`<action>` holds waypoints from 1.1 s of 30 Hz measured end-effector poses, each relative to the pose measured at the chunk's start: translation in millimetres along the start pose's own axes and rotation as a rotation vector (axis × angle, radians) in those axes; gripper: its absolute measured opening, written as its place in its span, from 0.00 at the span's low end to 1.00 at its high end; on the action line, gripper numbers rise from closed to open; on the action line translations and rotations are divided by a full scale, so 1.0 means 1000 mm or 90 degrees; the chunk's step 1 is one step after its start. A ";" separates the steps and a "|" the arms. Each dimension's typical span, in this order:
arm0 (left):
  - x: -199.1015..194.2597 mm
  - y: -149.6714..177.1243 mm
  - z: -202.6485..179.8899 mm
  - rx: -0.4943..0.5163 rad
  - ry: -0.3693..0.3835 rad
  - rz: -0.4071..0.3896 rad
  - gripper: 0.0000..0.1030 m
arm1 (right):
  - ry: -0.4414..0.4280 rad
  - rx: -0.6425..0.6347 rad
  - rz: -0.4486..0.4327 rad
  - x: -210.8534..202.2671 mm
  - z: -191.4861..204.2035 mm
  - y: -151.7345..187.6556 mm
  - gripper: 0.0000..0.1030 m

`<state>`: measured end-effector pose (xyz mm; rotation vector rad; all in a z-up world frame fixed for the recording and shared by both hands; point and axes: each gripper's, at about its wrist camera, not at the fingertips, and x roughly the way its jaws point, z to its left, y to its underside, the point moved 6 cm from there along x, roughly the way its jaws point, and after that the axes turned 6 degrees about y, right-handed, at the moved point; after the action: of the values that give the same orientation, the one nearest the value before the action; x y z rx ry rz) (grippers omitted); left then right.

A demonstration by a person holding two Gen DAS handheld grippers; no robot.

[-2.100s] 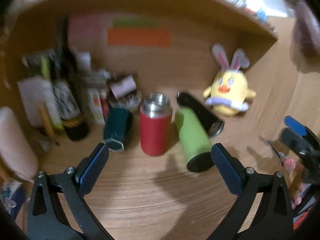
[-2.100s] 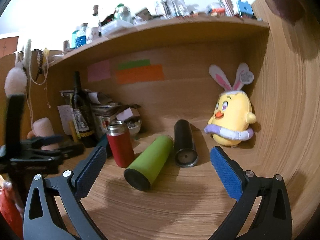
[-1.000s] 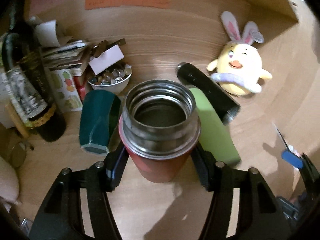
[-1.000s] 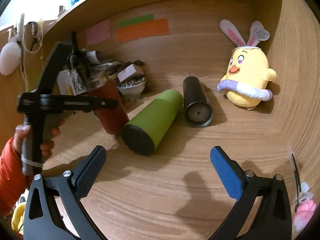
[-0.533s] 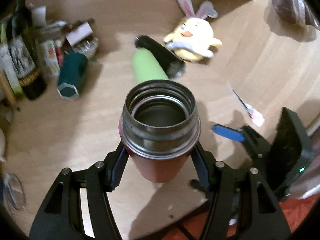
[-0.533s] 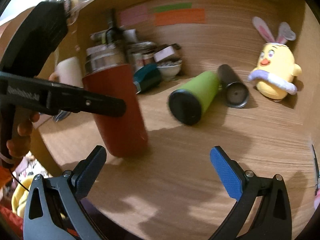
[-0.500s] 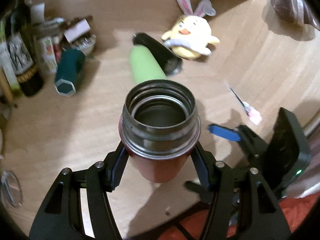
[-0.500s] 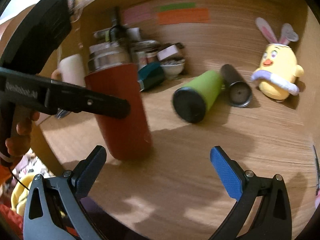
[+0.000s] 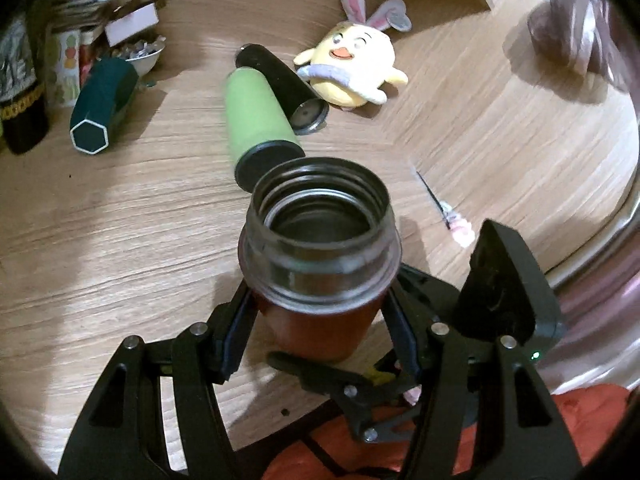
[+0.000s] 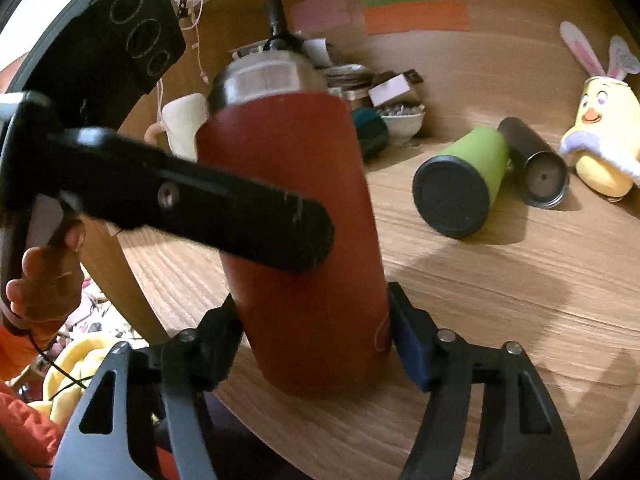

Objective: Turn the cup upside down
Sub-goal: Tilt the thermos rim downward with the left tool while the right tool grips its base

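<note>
Around red cup [image 10: 296, 216], both grippers

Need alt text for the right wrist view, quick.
A red metal cup with a steel rim, mouth up, is clamped low by the right gripper and higher by the left gripper. Behind, a green bottle and a black bottle lie on the wooden desk.

light: warm, dim indoor; shadows: soft | blur: mild motion | edges: strong fisheye bending, dark vignette
</note>
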<state>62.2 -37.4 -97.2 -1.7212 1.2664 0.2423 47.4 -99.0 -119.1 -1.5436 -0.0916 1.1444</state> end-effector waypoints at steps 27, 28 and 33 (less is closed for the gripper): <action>-0.009 0.004 0.051 -0.037 -0.069 -0.116 0.84 | 0.013 -0.032 -0.040 -0.002 0.012 0.002 0.57; -0.008 0.006 0.052 -0.044 -0.064 -0.118 0.84 | 0.015 -0.033 -0.041 -0.002 0.012 0.002 0.57; -0.008 0.007 0.055 -0.052 -0.063 -0.120 0.85 | 0.015 -0.034 -0.037 -0.002 0.012 0.003 0.57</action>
<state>72.1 10.3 -124.9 -1.8616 1.0266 0.2672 37.2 -92.7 -118.8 -1.5919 -0.1510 1.0851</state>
